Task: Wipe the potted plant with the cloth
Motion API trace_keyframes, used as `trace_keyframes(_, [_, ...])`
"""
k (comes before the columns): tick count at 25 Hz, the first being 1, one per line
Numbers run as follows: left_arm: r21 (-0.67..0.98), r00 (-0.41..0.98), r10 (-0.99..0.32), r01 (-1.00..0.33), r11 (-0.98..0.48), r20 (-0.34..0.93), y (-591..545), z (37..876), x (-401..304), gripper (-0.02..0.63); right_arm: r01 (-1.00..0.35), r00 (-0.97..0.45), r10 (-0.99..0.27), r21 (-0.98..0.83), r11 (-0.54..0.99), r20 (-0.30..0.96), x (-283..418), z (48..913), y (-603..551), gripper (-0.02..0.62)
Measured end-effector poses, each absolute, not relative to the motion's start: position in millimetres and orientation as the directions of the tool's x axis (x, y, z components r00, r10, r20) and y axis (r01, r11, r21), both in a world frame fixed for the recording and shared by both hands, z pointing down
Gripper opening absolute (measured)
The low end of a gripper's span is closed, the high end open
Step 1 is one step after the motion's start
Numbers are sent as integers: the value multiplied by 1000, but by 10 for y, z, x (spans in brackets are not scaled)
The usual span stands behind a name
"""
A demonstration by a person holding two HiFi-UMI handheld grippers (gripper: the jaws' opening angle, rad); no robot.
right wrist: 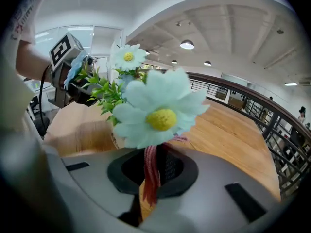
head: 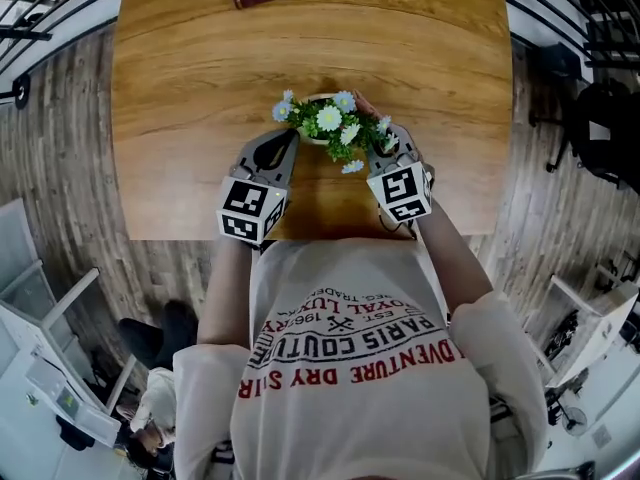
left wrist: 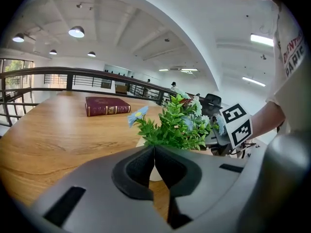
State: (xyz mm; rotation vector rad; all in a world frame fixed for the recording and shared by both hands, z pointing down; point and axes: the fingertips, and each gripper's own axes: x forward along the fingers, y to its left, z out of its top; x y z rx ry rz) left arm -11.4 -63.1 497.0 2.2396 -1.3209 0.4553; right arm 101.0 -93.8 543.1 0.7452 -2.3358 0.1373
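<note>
While the left gripper [left wrist: 154, 152] has its jaws pressed together with nothing between them, the potted plant [left wrist: 175, 125] stands just ahead of its tips, leaves rising above the jaw line; the right gripper [right wrist: 156, 155] is clamped on a strip of red-pink cloth [right wrist: 150, 176], which hangs down through its jaws; a pale flower [right wrist: 160, 115] of the plant sits directly before that gripper, very close; the plant stands between both grippers on the wooden table [head: 200, 88]; a dark red book [left wrist: 108, 106] lies well beyond the left gripper.
</note>
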Motion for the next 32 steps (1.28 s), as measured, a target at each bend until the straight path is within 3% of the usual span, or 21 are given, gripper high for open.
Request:
trace_keyframes(15, [251,561,-629,-819,-516,538,-605,5053,-37,17,-577,-533,-441,72,814,722,905,5515,-472,37])
trace_keyframes(32, [255,651,-562,-739,-623,511,-511,4955,-54,17,-661,-568,-476,-27,750,671,261,5386,-250,37])
